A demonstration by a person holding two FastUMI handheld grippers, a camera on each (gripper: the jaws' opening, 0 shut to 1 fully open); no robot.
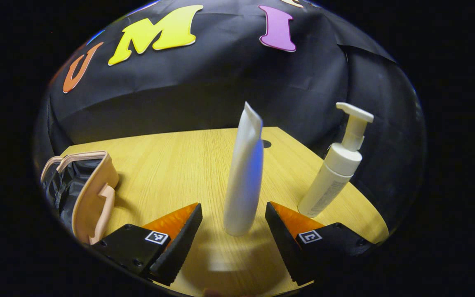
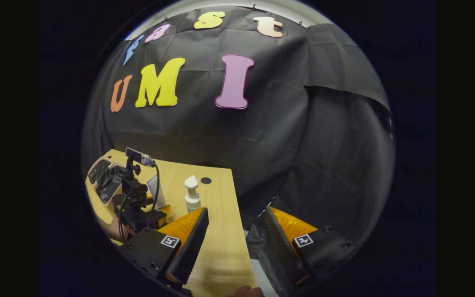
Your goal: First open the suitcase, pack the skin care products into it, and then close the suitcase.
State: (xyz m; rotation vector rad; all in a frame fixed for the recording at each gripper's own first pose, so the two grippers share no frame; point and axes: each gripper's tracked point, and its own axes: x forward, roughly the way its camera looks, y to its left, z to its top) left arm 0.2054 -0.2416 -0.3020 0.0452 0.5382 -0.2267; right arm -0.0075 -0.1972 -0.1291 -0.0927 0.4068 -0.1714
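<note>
In the left gripper view, the left gripper (image 1: 233, 220) sits at the bottom of the frame with its fingers spread wide. Between them, in the lower centre, a white tube (image 1: 243, 177) stands upright on its cap on the table (image 1: 171, 165); neither finger touches it, with a gap on each side. To the right of the tube and a little beyond the right finger, a white pump bottle (image 1: 336, 165) stands near the table's right edge, leaning in the fisheye picture. At the left edge of the frame the suitcase (image 1: 93, 194) lies open, pale pink outside with dark lining inside, its handle facing the gripper. Farther back, near the tube's upper part, a small dark round hole (image 1: 266, 144) marks the tabletop. Behind the table hangs the black cloth wall (image 1: 204, 82).

In the right gripper view, the right gripper (image 2: 235, 235) fills the bottom centre, fingers spread apart and holding nothing; it hovers over the table's right edge (image 2: 221, 239). At the lower left, farther off, the left gripper (image 2: 138, 206) with its camera mount and cable is held by a hand (image 2: 118, 231). Just right of it stands the pump bottle (image 2: 192, 196), with the tube (image 2: 156, 190) partly hidden behind the mount. Beyond, at the left edge, the open suitcase (image 2: 103, 177) lies on the table.
</note>
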